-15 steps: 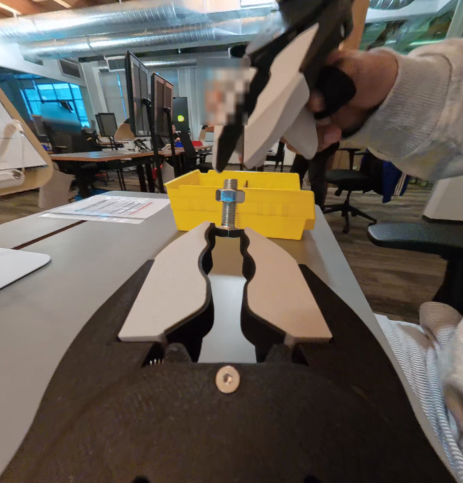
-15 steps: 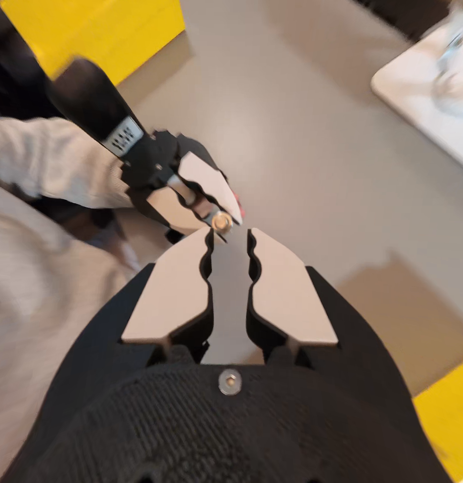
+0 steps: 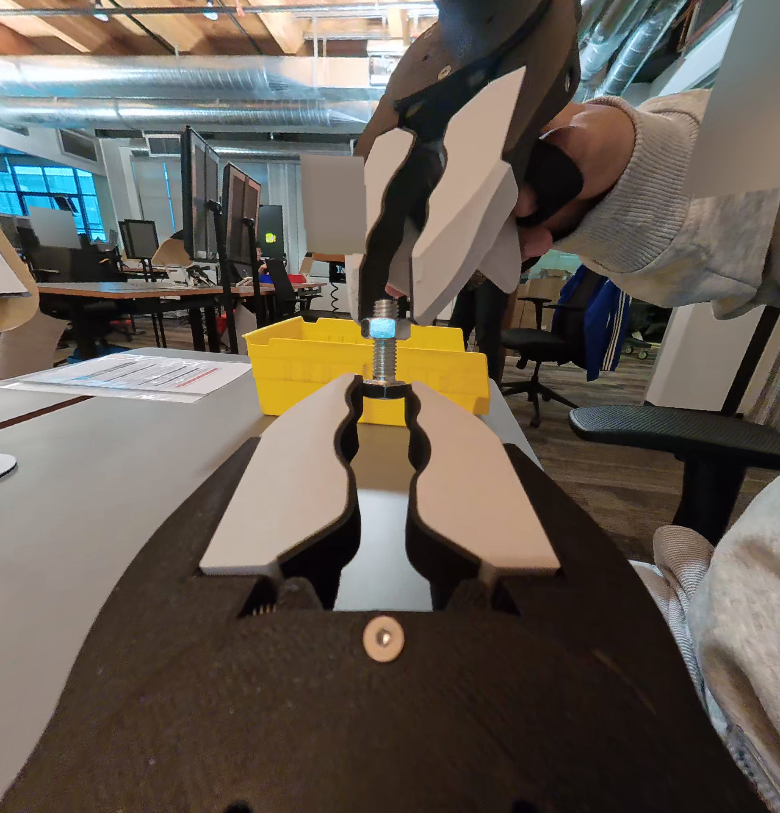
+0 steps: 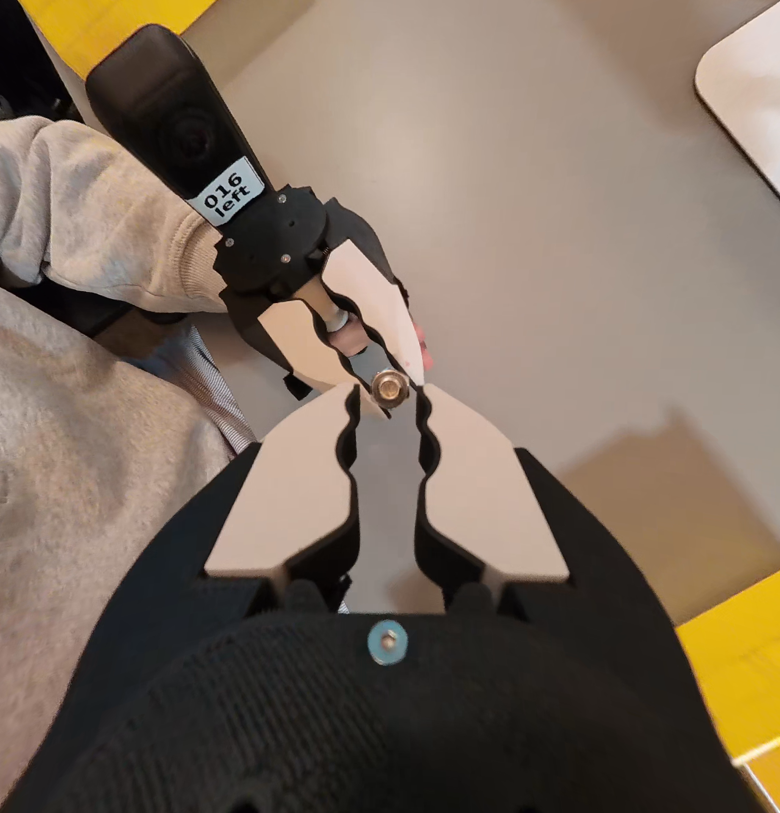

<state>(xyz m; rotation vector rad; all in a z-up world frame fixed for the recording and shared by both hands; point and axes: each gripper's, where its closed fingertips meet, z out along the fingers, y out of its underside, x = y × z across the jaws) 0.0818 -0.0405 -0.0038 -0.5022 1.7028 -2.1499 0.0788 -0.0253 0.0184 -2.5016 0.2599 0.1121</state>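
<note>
My left gripper (image 3: pixel 383 387) is shut on the head of a steel bolt (image 3: pixel 383 360) and holds it upright above the grey table (image 3: pixel 93 484). A hex nut (image 3: pixel 383 329) sits near the top of the bolt's thread. My right gripper (image 3: pixel 390 308) reaches down from above. It is open, with its tips close on either side of the nut. In the right wrist view I look down the bolt's end (image 4: pixel 389 389), which lies between my right gripper (image 4: pixel 389 392) tips. The left gripper (image 4: pixel 384 383) comes in from the upper left.
A yellow bin (image 3: pixel 318 352) stands behind the bolt. More yellow bin parts show at the lower right (image 4: pixel 740 660). A printed sheet (image 3: pixel 128 374) and a white board (image 4: pixel 758 110) lie on the table. An office chair (image 3: pixel 687 435) stands past the table's right edge.
My right gripper has come down and closer to the bolt, so its tips now flank the nut. My left gripper still holds the bolt upright.
</note>
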